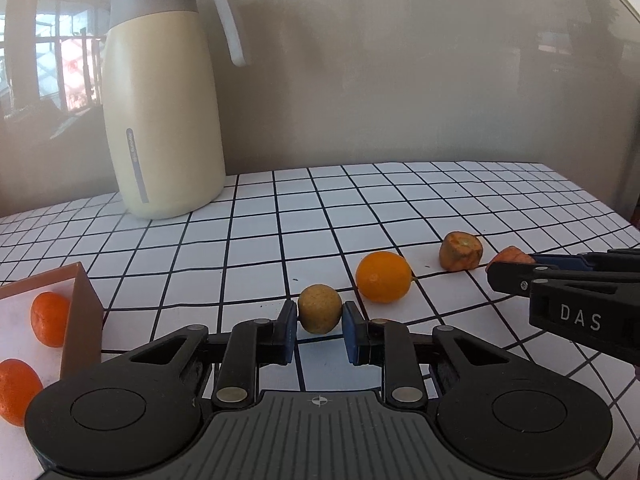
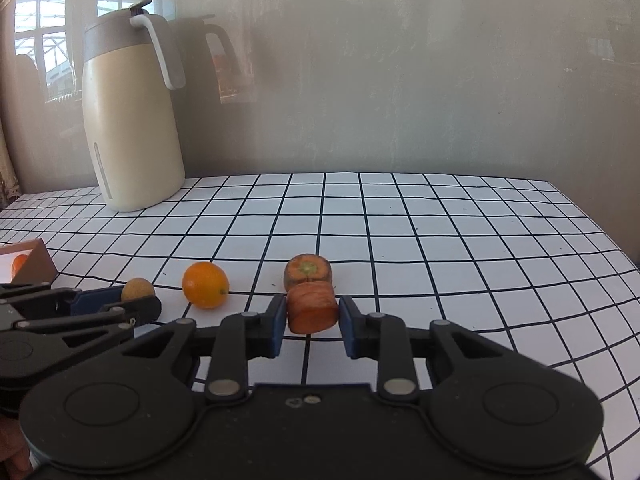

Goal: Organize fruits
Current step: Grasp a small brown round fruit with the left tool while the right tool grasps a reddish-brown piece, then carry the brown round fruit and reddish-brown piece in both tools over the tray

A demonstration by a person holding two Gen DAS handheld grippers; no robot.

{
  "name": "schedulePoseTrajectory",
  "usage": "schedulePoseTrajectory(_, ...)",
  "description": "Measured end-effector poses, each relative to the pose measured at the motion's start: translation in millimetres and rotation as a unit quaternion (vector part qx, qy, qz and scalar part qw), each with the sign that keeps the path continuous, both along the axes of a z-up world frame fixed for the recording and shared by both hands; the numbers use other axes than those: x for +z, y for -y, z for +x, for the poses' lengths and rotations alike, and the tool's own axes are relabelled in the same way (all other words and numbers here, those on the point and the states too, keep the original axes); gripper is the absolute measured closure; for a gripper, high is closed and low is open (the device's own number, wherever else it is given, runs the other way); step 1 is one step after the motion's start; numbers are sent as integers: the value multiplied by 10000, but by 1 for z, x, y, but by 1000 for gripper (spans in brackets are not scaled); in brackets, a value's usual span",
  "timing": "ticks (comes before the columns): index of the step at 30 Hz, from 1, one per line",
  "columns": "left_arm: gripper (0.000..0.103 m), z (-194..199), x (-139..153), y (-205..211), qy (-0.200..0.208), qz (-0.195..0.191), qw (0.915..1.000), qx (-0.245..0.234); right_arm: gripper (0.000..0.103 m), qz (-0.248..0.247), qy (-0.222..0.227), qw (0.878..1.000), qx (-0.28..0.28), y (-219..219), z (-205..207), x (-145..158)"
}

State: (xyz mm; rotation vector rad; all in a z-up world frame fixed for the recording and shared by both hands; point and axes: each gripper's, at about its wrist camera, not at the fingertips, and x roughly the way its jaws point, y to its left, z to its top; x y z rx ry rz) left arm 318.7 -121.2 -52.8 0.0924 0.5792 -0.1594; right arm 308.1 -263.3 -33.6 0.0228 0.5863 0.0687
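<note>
Closest to each lens sits the black plastic body of its own tool, and just past it the blue-padded jaws. On the left gripper (image 1: 320, 322) they are clamped on a small round tan fruit (image 1: 320, 309), pads pressing its two sides at mid-height, probably so the ball cannot roll out. On the right gripper (image 2: 312, 322) the jaws pinch a short orange carrot chunk (image 2: 312, 308) across its curved flanks, cut face outward; a grip on the flats would likely be steadier.

Both pieces sit low over the white worktop with black grid lines (image 2: 440, 240), so I judge the lift is only beginning. A second carrot chunk with a pale core (image 2: 307, 272) lies just behind the held one, and a glossy orange citrus (image 1: 383, 276) rests between the two tools.

An open orange-walled cardboard box (image 1: 82, 312) at the left holds two mandarins (image 1: 50, 318), which suggests it is the sorting place for fruit. A tall cream thermos jug (image 1: 160, 120) stands well back, out of the way.
</note>
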Motion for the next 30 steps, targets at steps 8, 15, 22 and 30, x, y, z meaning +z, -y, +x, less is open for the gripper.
schedulePoseTrajectory(8,78,-30,12,1,100,-47,9999,-91,84,0,158,9999,-11,-3,-21,12)
schedulePoseTrajectory(15,78,-59,27,-8,245,-5,9996,-128,84,-26,265,9996,21,-13,-46,16)
schedulePoseTrajectory(22,78,-98,40,-25,421,15,9990,-114,83,-11,423,9991,61,-24,-73,26)
schedulePoseTrajectory(30,78,-146,47,-48,610,21,9981,-56,83,11,473,9984,294,-45,-105,29)
